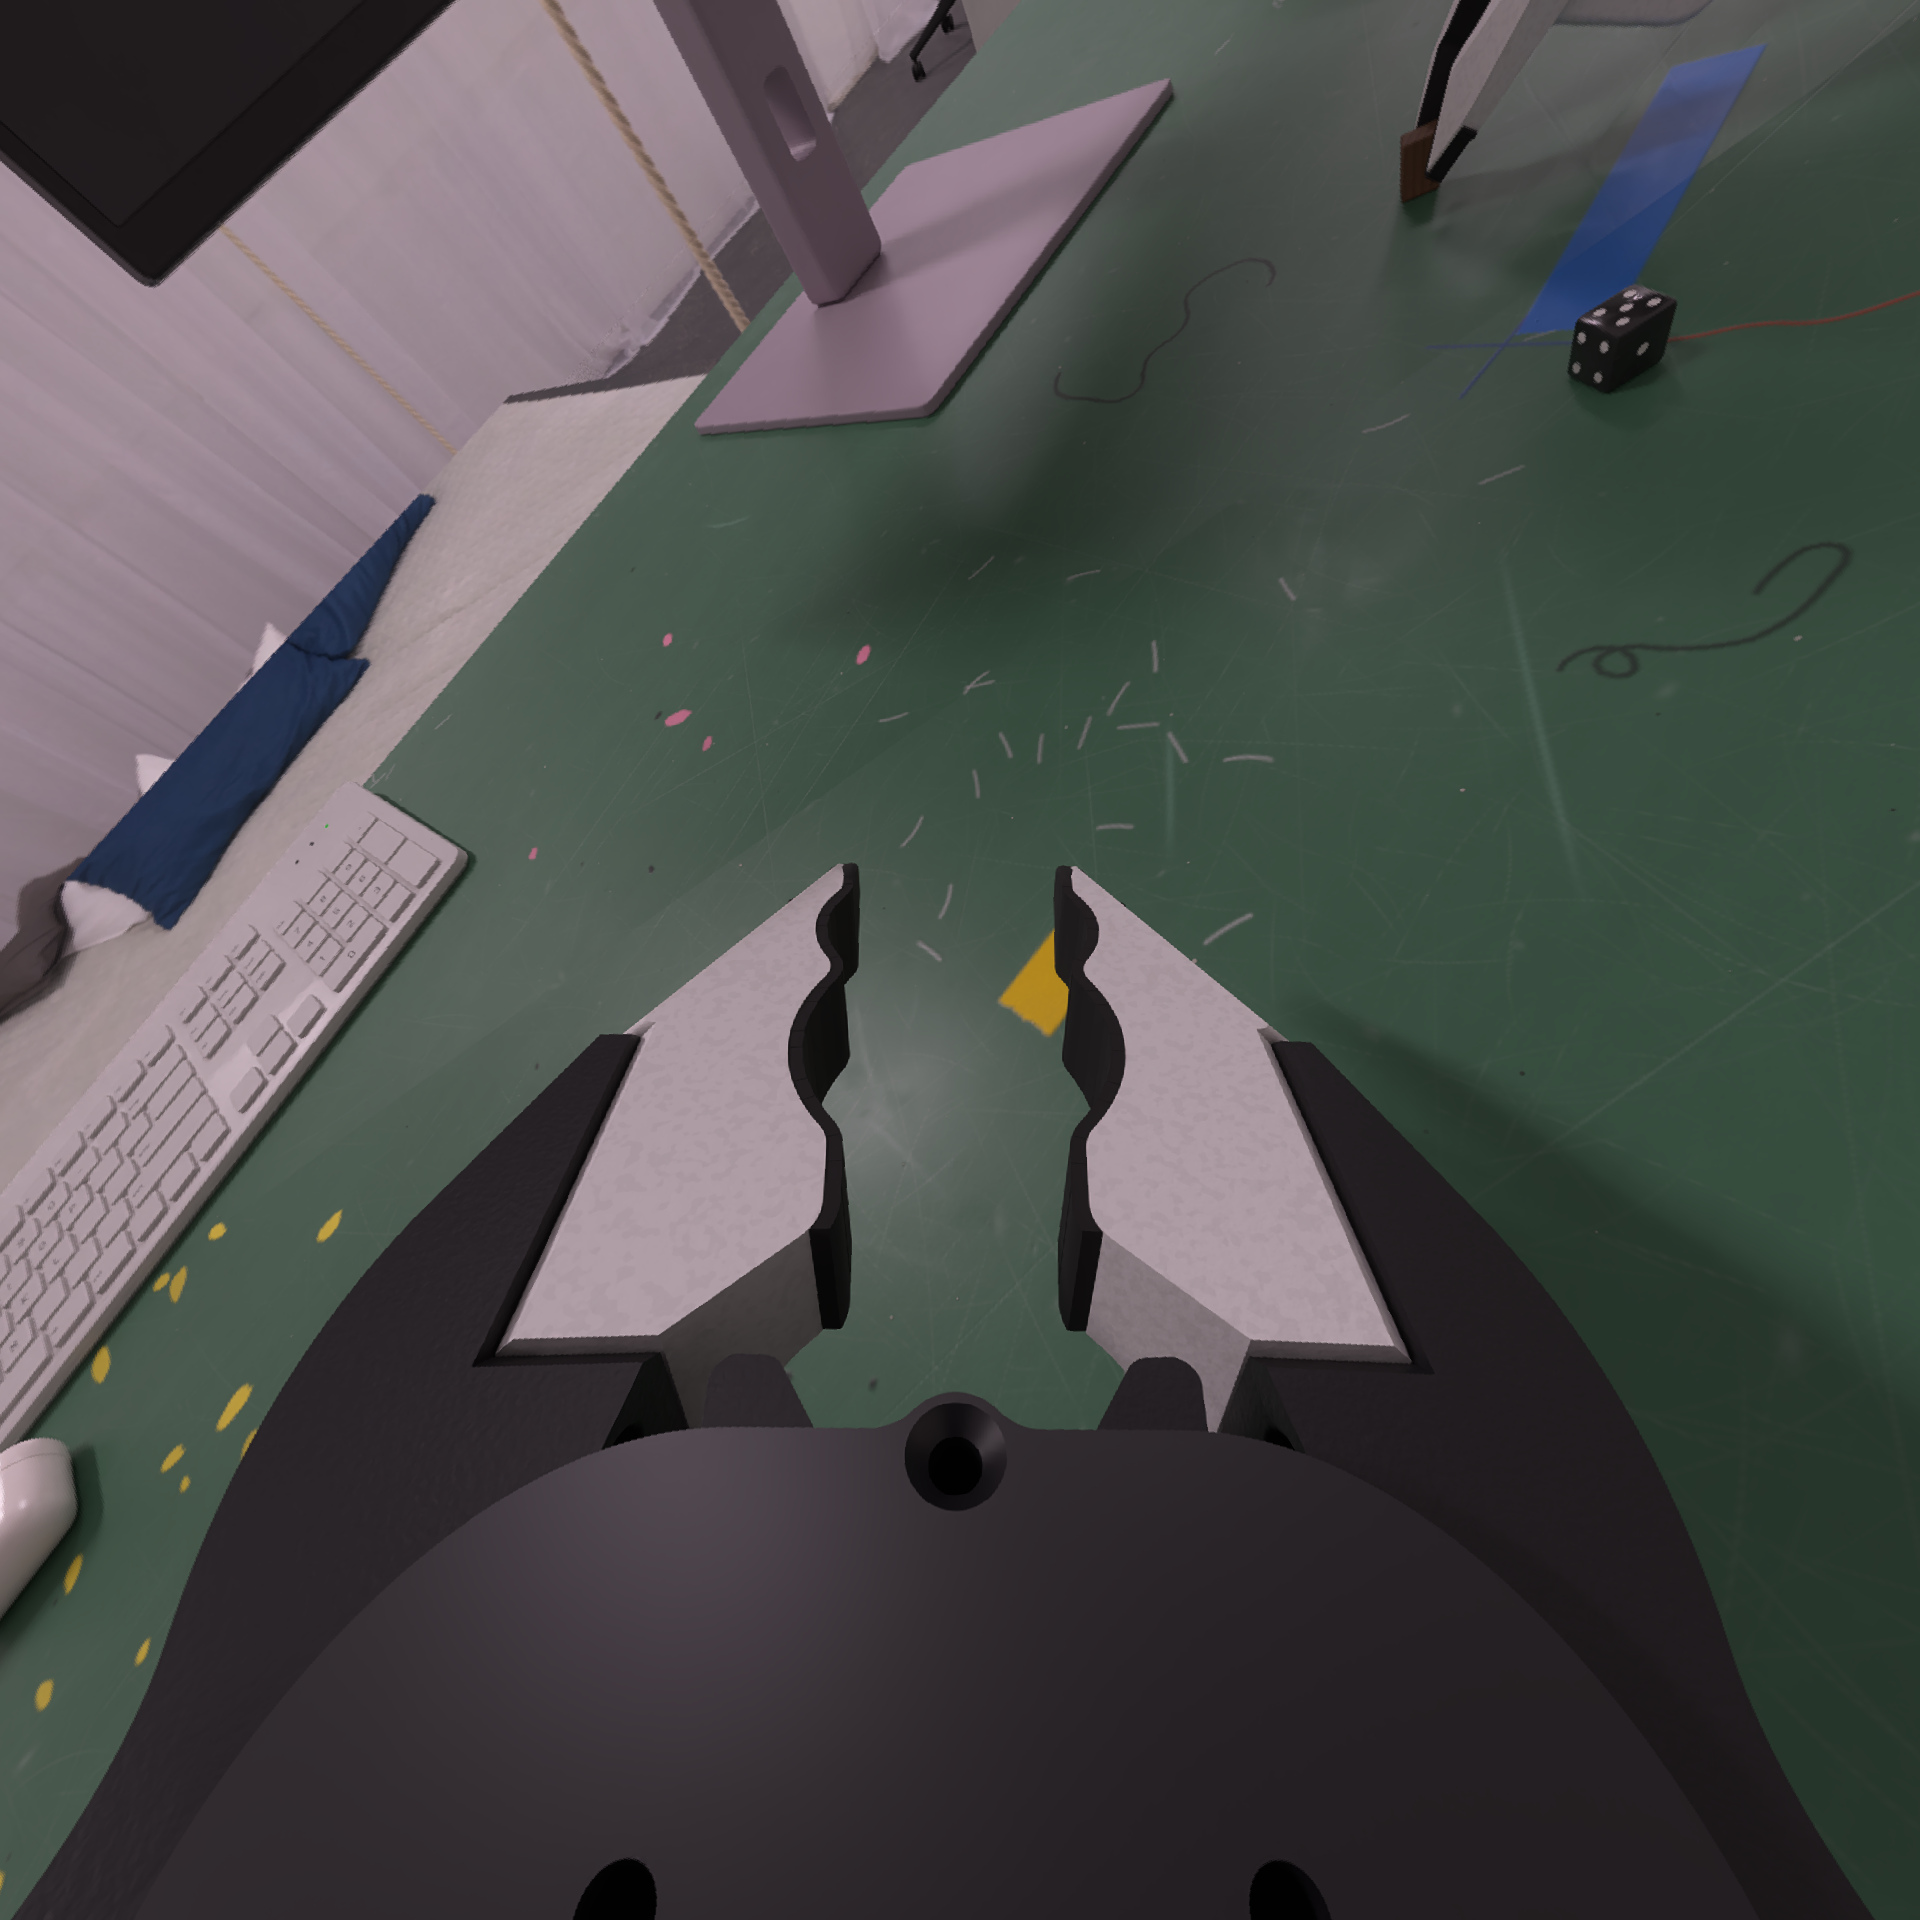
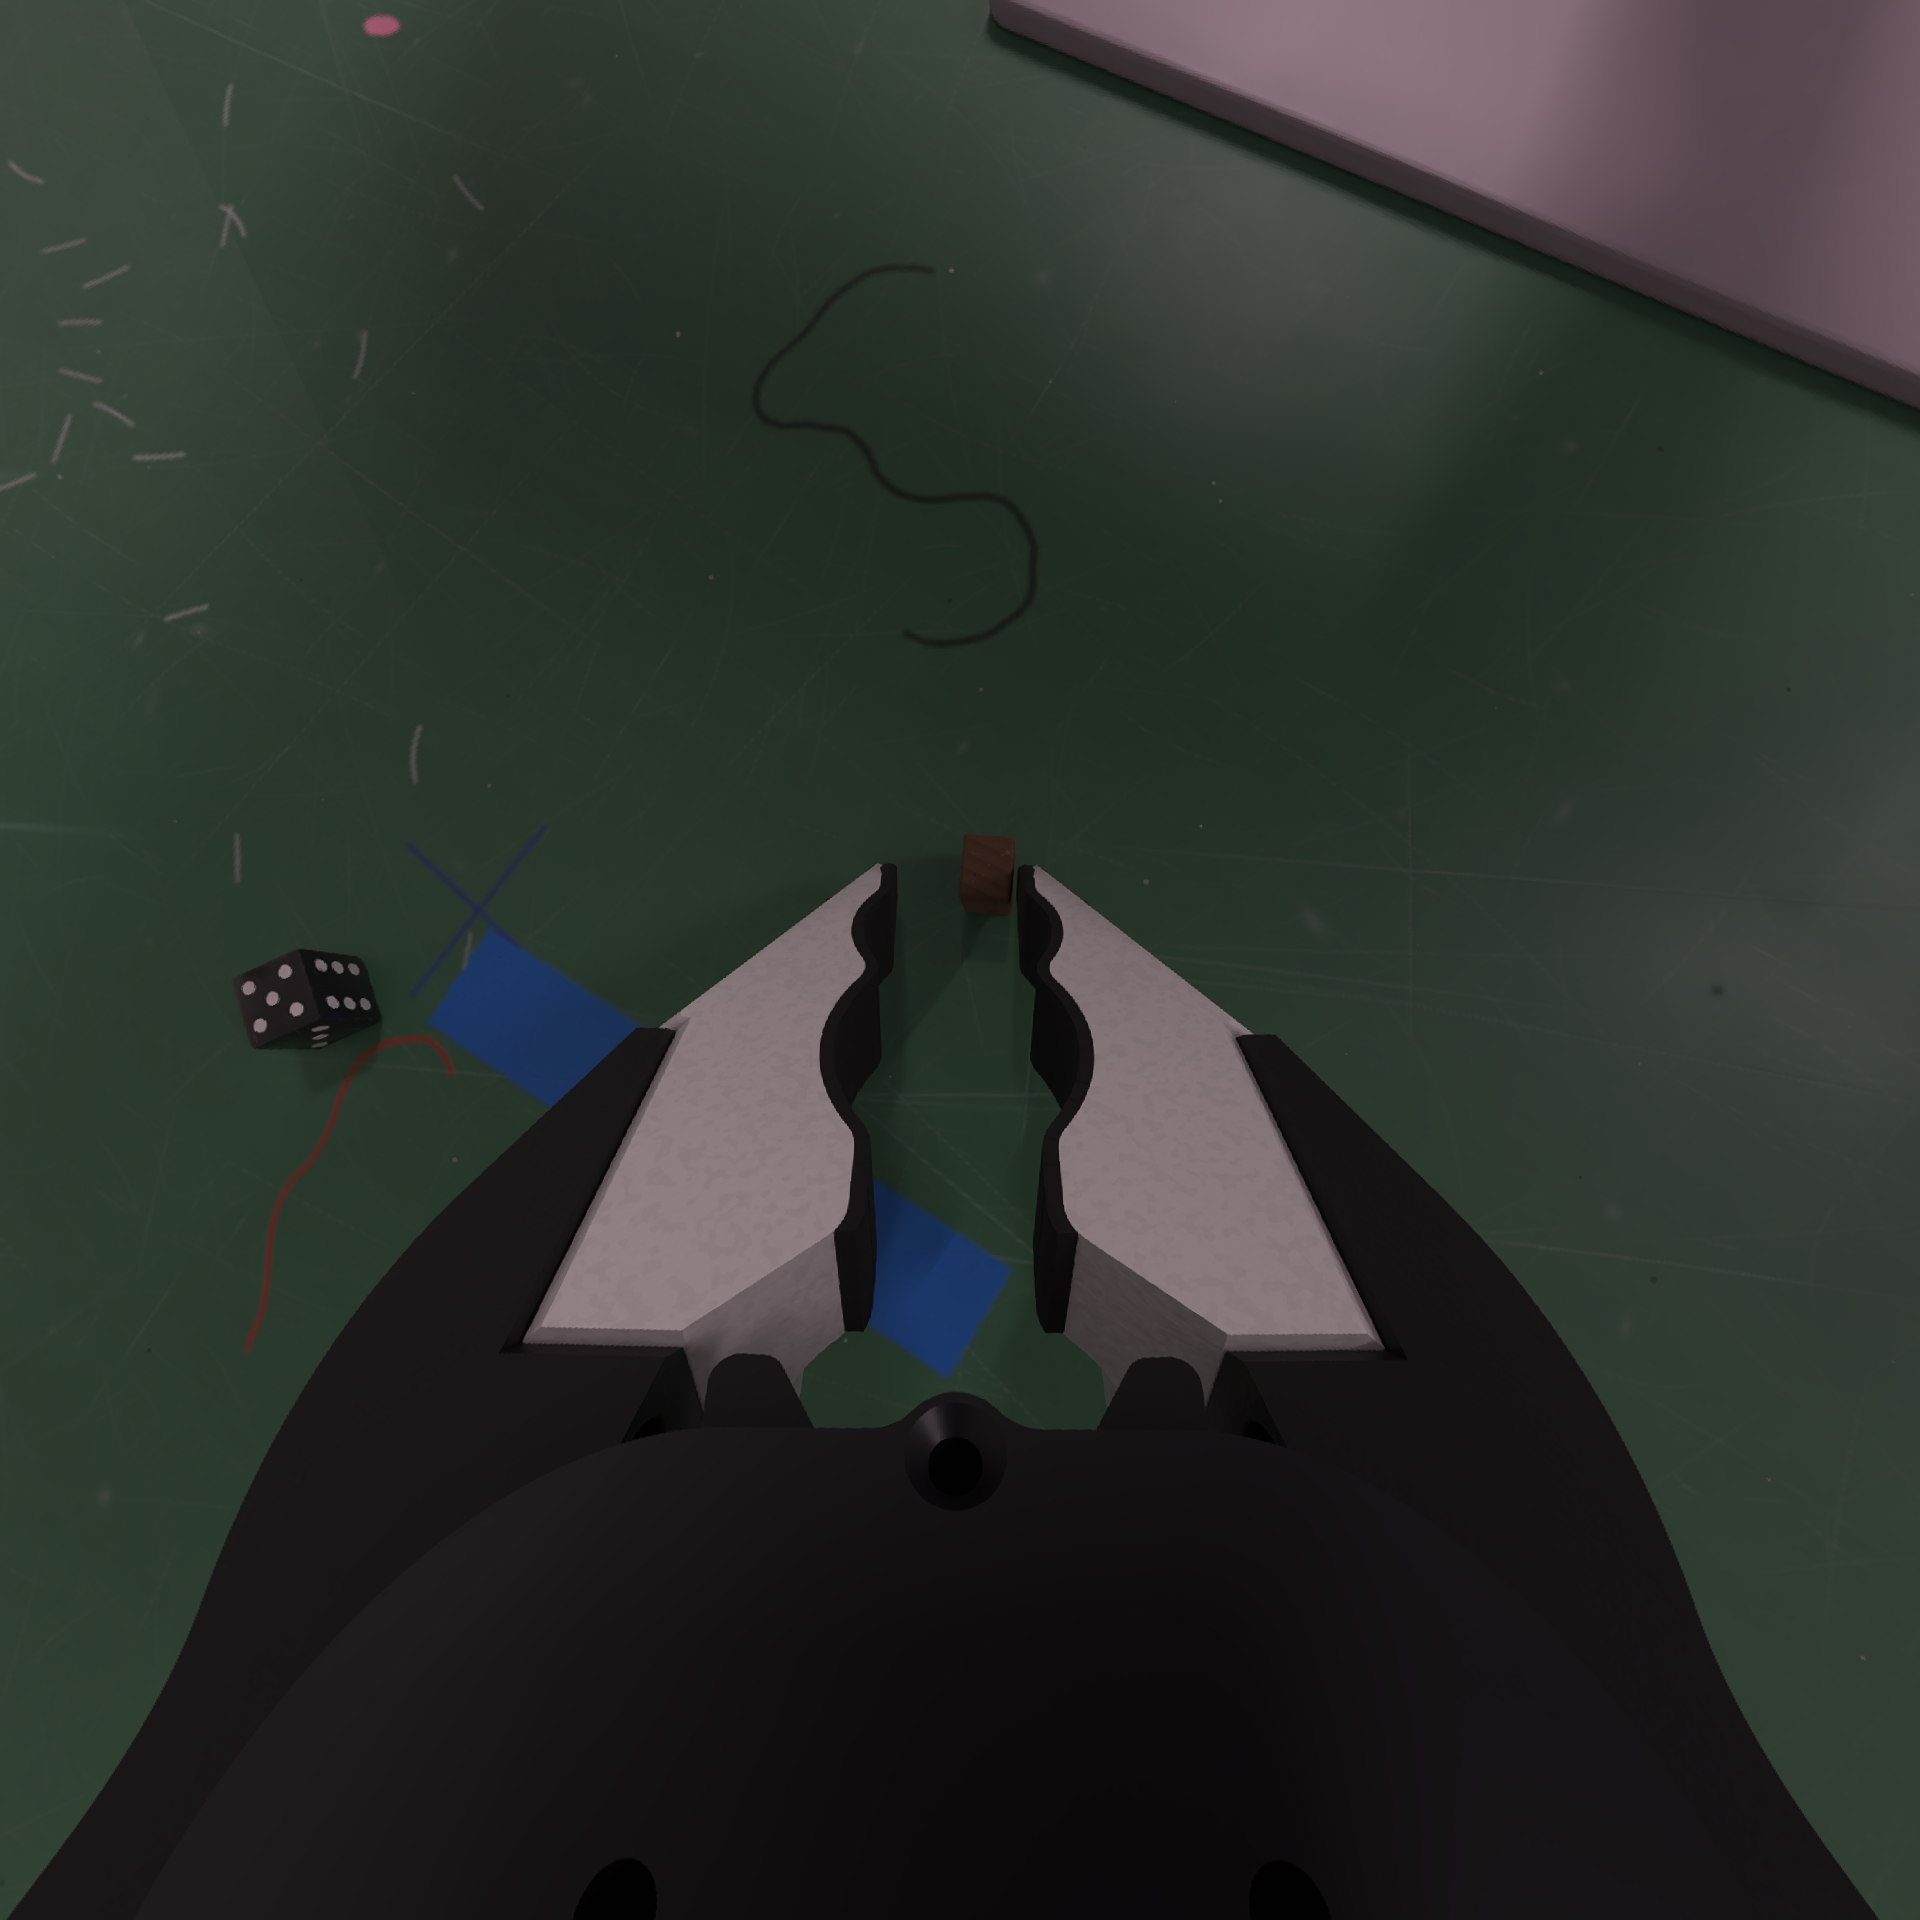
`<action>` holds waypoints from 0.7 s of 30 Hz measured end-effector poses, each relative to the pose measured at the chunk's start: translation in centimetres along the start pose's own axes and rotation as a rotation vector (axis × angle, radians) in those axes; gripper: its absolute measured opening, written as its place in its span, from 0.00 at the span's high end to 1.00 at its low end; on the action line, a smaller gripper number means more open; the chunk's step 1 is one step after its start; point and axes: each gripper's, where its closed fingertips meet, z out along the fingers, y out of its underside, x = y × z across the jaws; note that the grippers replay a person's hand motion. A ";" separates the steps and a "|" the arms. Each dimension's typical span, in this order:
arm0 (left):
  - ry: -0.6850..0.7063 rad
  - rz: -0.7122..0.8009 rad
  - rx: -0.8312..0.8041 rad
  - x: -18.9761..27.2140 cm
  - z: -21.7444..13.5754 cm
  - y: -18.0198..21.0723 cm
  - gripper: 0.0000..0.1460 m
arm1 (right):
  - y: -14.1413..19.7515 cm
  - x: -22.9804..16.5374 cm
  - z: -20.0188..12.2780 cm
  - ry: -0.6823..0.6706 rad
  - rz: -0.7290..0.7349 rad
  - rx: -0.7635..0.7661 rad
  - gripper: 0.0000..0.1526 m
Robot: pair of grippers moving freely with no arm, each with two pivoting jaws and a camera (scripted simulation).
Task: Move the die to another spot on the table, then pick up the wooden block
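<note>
right gripper (image 2: 954, 883) stood jaws apart, empty, wooden block (image 2: 986, 875) between its fingertips, nearer the right one. die (image 2: 304, 998) sat on the green table (image 2: 1455, 831) beside blue tape (image 2: 520, 1013). left gripper (image 1: 956, 883) hung apart from both, jaws parted, empty.

One die (image 2: 305, 998) is counted left of the right jaws, one wooden block (image 2: 986, 874) just past their tips, one blue tape strip (image 2: 525, 1013) beneath them; one keyboard (image 1: 197, 1070) and one monitor stand (image 1: 914, 281) are seen.
</note>
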 end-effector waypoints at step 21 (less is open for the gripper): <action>-0.009 -0.038 0.006 -0.6 0.0 1.2 0.75 | 0.1 0.6 0.7 0.052 0.058 -0.039 0.94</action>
